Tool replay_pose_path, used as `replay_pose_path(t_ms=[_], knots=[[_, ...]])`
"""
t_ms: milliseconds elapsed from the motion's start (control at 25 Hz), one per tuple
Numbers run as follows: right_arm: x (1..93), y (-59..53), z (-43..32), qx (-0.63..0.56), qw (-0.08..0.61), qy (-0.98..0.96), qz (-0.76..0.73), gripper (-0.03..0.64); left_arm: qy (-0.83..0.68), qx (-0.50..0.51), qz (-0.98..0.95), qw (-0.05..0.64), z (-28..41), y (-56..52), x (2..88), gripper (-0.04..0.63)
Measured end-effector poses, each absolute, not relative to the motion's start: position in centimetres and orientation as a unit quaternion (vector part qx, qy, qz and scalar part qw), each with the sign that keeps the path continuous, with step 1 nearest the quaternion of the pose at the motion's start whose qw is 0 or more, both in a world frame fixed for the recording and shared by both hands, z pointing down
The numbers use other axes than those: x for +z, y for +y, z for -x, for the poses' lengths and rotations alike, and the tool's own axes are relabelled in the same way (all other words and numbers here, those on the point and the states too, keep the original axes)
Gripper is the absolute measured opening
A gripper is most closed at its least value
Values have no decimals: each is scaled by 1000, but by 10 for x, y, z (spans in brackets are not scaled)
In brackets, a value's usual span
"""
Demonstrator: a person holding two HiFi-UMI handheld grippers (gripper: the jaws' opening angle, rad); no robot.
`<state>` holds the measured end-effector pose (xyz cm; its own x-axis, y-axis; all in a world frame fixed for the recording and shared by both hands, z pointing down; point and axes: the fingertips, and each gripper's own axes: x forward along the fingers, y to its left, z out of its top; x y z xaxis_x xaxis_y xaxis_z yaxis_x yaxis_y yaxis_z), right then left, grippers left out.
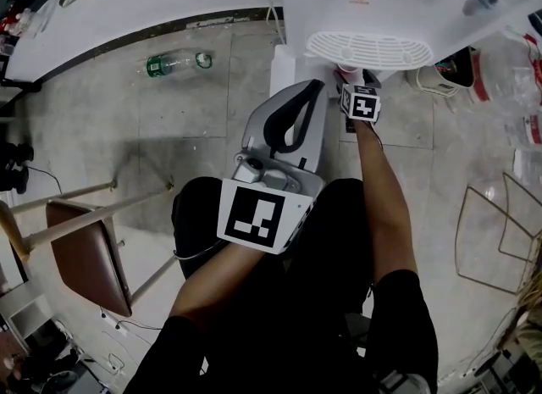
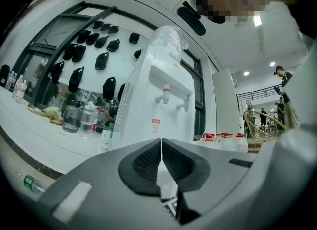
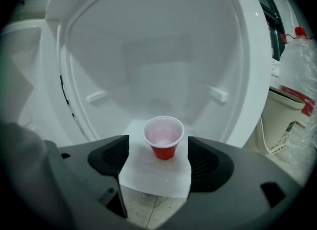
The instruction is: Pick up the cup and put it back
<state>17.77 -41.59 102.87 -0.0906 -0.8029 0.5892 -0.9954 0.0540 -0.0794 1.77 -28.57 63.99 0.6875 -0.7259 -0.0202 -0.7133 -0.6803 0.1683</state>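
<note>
A small red cup (image 3: 163,139) with a white inside stands upright on a white ledge (image 3: 153,177) at the foot of the water dispenser (image 3: 148,51). My right gripper (image 3: 158,157) is open, a black pad (image 3: 111,157) on each side of the cup and neither touching it. In the head view the right gripper (image 1: 354,79) reaches in under the dispenser's slotted drip tray (image 1: 368,49), where a bit of the cup (image 1: 347,69) shows. My left gripper (image 1: 313,87) is held over my lap, pointing at the dispenser. Its jaws meet in the left gripper view (image 2: 161,162), shut on nothing.
A plastic bottle (image 1: 176,63) lies on the floor to the left. A brown chair (image 1: 85,252) stands at the near left and a wire frame (image 1: 500,231) at the right. A white bin (image 3: 285,117) sits right of the dispenser, with several red-capped bottles (image 2: 223,137) beyond.
</note>
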Motion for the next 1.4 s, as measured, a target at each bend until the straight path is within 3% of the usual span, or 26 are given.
replay_pose_path(t_ms=[760,1400], knots=[[1050,-439,-187,222,215,-685,-659,337,-384,-41,-920,68,-14,-285,640,12],[1041,-425,-184,219,227,-689,-652,299,-383,-48,-920,66,-12,-285,637,9]])
